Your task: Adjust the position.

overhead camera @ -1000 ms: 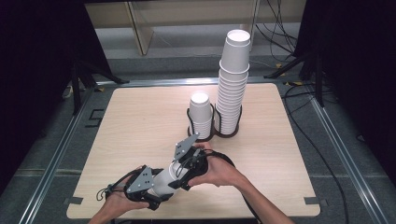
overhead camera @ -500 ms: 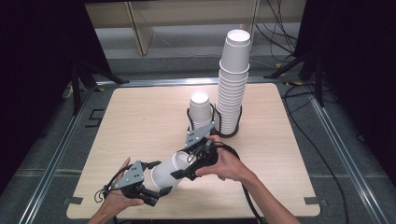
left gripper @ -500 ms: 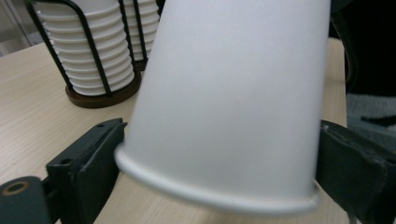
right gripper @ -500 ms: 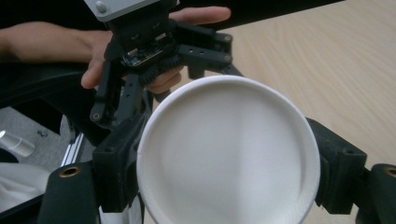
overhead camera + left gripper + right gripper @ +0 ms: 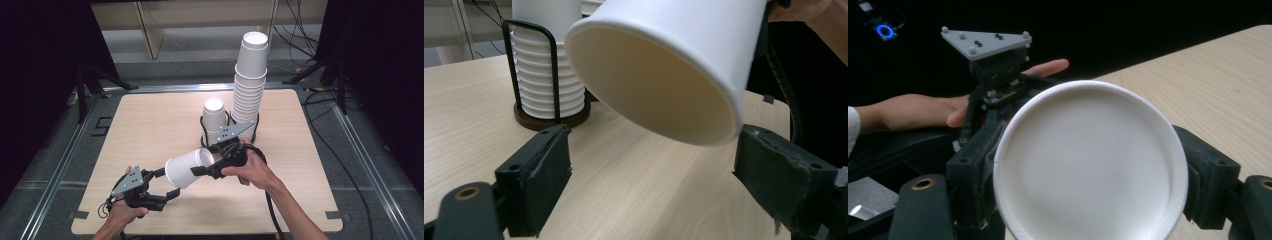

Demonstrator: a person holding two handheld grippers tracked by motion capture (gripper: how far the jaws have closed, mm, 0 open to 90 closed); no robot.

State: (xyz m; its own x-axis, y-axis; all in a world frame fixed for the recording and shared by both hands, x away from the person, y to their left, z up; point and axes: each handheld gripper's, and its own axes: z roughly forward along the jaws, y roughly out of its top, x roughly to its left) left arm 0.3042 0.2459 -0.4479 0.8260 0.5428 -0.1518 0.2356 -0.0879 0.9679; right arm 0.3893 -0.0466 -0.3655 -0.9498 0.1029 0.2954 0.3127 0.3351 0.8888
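The white paper cup [image 5: 186, 167] lies on its side in the air above the bench [image 5: 150, 125], its closed base clamped between the fingers of the right gripper [image 5: 207, 170] and its open mouth facing the left gripper [image 5: 167, 185]. The left fingers [image 5: 536, 175] stand open and empty, one on each side just below the cup's rim, not touching it; they have just been closing. Beyond the right fingers, two cup stacks [image 5: 250, 85] stand in a black wire holder [image 5: 204, 131].

A light wooden table [image 5: 150, 130] stands on grey floor [image 5: 380, 165], with black curtains [image 5: 45, 75] on both sides.
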